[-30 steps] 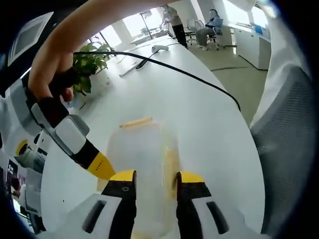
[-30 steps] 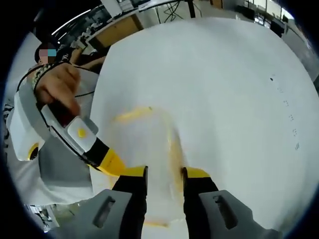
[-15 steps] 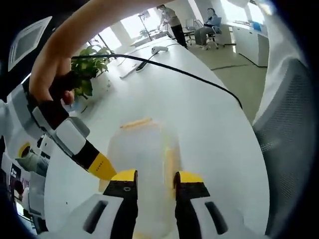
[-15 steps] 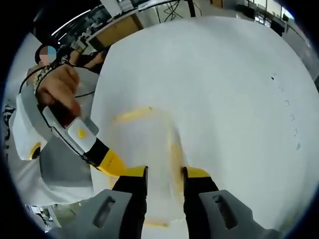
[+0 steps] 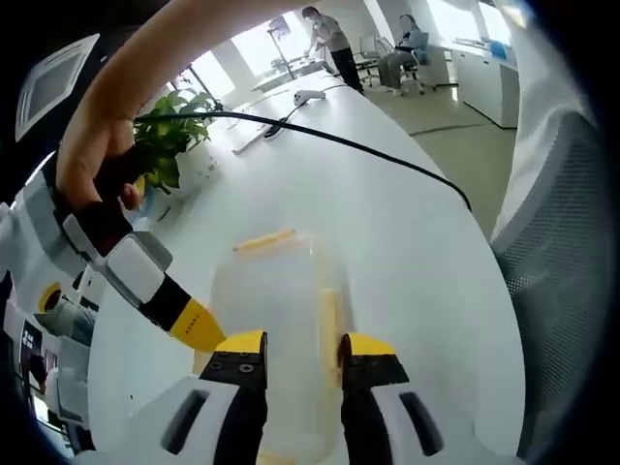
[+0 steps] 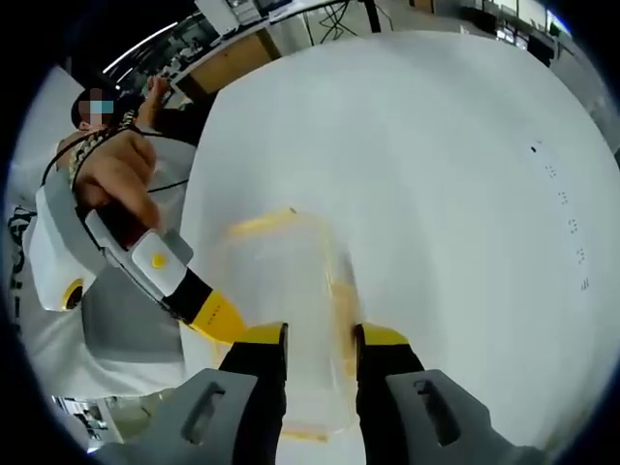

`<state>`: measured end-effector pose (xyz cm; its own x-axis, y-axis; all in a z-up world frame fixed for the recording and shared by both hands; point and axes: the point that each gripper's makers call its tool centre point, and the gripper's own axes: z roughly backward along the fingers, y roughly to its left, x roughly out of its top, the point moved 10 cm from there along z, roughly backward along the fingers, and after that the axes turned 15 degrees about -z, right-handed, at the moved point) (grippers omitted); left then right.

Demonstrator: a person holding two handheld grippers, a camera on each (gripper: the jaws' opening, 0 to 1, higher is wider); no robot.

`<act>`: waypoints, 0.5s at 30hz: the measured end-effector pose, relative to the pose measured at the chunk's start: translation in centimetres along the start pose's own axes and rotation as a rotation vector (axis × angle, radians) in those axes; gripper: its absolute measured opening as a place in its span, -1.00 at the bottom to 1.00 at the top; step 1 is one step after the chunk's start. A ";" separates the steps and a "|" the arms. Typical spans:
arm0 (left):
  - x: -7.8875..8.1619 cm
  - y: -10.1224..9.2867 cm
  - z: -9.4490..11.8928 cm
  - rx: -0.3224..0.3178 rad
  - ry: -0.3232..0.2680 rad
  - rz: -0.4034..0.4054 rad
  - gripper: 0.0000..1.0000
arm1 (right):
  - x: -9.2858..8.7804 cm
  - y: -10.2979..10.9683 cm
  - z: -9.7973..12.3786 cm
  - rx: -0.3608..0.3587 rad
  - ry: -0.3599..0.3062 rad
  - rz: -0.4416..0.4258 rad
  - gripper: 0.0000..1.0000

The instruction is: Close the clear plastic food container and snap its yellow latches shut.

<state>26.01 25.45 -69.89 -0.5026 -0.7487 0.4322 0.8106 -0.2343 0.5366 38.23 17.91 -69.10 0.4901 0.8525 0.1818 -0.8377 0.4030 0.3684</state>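
A clear plastic container lies on the white table, lid on. Yellow latches show at its far end and along its right side. My left gripper hangs over the container's near end with its jaws a little apart, narrower than the box. My right gripper stands the same way over the box. Each view has the other gripper coming in from the left in a hand, right gripper, left gripper, its yellow tip against the container's left side.
A potted plant and a black cable lie farther back on the table. A grey mesh chair stands beyond the table's right edge. People sit and stand at desks far behind. Small dark marks dot the tabletop.
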 end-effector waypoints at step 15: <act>0.3 0.0 -0.7 -0.004 -0.005 -0.024 -0.54 | -0.2 -1.6 -0.3 0.148 0.026 -0.037 -0.58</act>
<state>26.09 24.76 -70.24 -0.5232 -0.7398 0.4231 0.7996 -0.2543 0.5441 39.44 17.22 -69.97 0.5123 0.8469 0.1427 -0.7736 0.3829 0.5049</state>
